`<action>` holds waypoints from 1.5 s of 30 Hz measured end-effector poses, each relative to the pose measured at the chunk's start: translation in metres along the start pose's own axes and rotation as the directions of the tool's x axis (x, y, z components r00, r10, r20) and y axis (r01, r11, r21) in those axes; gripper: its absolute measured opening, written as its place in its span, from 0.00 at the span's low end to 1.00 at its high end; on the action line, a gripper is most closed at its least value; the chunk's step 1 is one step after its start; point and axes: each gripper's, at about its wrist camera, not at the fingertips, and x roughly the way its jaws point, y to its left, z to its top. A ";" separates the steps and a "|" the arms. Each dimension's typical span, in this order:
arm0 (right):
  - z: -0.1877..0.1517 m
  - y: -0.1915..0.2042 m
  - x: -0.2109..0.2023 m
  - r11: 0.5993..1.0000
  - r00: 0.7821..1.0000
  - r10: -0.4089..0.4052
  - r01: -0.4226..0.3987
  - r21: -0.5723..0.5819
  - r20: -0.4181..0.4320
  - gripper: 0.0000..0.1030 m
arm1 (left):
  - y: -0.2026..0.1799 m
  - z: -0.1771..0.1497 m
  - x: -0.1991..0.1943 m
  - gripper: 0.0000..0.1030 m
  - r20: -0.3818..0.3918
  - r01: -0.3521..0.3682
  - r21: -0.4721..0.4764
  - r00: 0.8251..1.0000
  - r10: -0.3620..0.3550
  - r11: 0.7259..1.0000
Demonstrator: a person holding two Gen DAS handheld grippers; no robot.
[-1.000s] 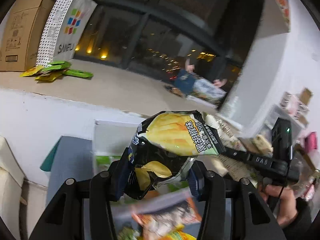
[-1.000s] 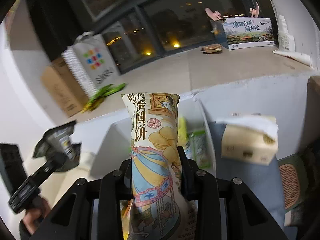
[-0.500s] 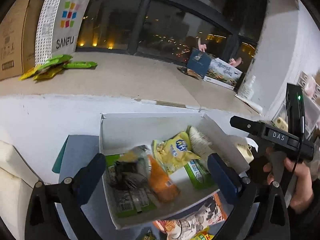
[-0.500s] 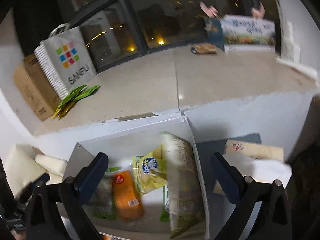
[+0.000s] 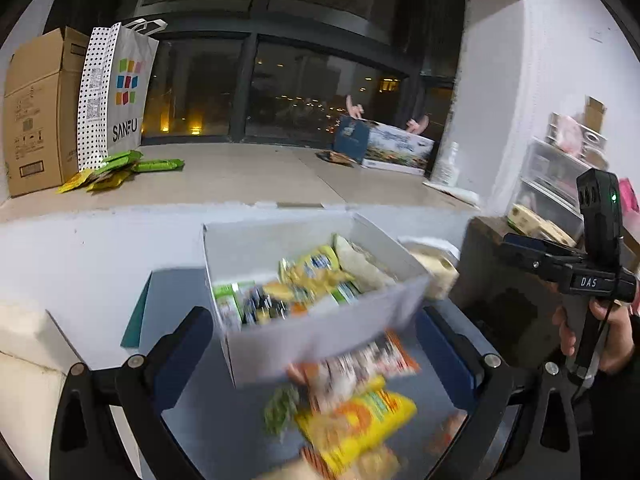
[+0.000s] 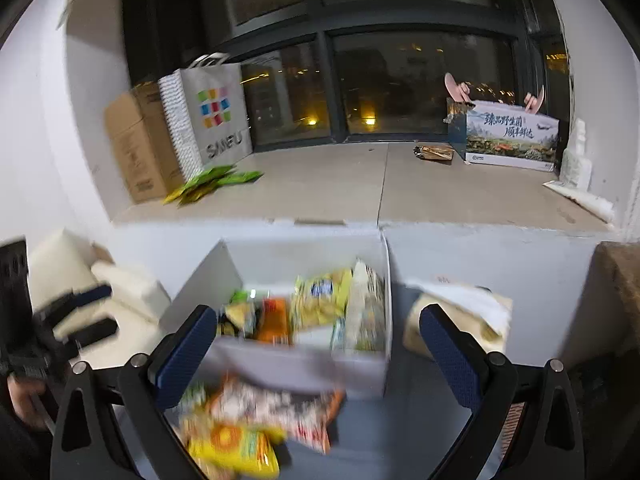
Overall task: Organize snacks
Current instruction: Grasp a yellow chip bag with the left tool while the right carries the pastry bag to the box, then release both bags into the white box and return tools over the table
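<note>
A white cardboard box [image 5: 320,344] [image 6: 304,364] stands on the blue-grey table and holds several snack packs. Among them are a yellow bag [image 6: 320,300], an orange pack [image 6: 274,320] and a tall cream biscuit packet [image 6: 366,312] against the right wall. More packs lie loose in front of the box, including a yellow one [image 5: 360,420] [image 6: 232,448] and an orange-white one [image 5: 360,364] [image 6: 280,408]. My left gripper [image 5: 316,332] is open and empty, short of the box. My right gripper [image 6: 316,332] is likewise open and empty. Both views are blurred.
A tissue pack [image 6: 460,316] lies right of the box and a dark brown stool [image 5: 500,280] stands beyond it. White cushions [image 6: 120,284] sit at the left. The window ledge behind carries a carton [image 5: 36,112], a paper bag [image 5: 120,92], green sachets [image 5: 120,164] and a printed box [image 6: 512,136].
Both grippers were shut on packs, the left on a dark chip bag, the right on the cream packet. Both opened wide, the packs now lie in the box, and both grippers drew back.
</note>
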 end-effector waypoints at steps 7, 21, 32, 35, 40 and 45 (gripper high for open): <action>-0.076 -0.008 -0.055 1.000 1.000 0.021 -0.021 -0.017 -0.024 1.00 | -0.019 -0.055 -0.047 1.00 0.002 0.036 -0.006 0.999 -0.036 0.999; -0.174 0.006 -0.071 0.995 0.978 -0.036 0.017 -0.095 -0.205 1.00 | -0.054 -0.106 -0.072 1.00 -0.051 0.073 0.050 0.996 -0.071 0.996; -0.206 0.027 -0.005 0.984 0.930 -0.041 -0.026 -0.176 -0.366 1.00 | -0.051 -0.119 -0.079 1.00 -0.084 0.058 0.054 0.995 -0.053 0.997; -0.214 0.026 0.013 0.986 0.916 -0.053 -0.017 -0.169 -0.398 1.00 | -0.045 -0.126 -0.077 1.00 -0.100 0.049 0.037 0.994 -0.045 0.998; -0.222 0.019 0.022 0.994 0.909 -0.025 -0.023 -0.111 -0.416 0.83 | -0.042 -0.133 -0.067 1.00 -0.132 0.053 0.027 0.990 -0.049 0.998; -0.218 0.012 0.014 0.998 0.917 -0.020 -0.006 -0.065 -0.397 0.77 | -0.054 -0.138 -0.046 1.00 -0.182 0.076 0.063 0.981 -0.063 0.995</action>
